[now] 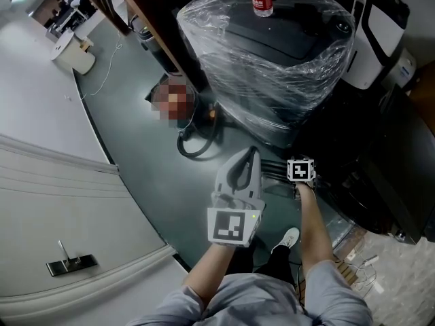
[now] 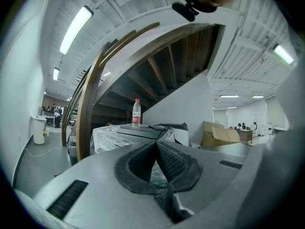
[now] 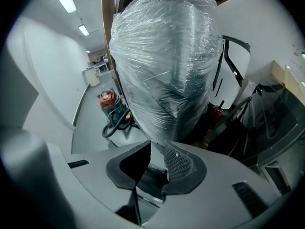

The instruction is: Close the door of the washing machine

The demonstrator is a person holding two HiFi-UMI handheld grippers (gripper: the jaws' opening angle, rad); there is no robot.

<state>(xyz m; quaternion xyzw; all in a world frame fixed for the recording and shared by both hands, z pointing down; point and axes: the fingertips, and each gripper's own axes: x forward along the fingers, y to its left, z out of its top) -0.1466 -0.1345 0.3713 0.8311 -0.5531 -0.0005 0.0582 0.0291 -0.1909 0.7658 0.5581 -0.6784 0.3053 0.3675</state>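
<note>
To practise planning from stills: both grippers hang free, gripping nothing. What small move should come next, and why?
Probably swing the right gripper rightward toward the dark glossy panel, seemingly the open door. Its jaws stand slightly apart on nothing, that panel lies to its right, and the left gripper, jaws together, is farther off.

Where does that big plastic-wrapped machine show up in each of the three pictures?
Head view: plastic-wrapped machine, top centre.
Left gripper view: machine, low, centre-left.
Right gripper view: machine, fills the centre.
Shared landmark: the curved wooden stair beam, just left of it in every view.
</note>
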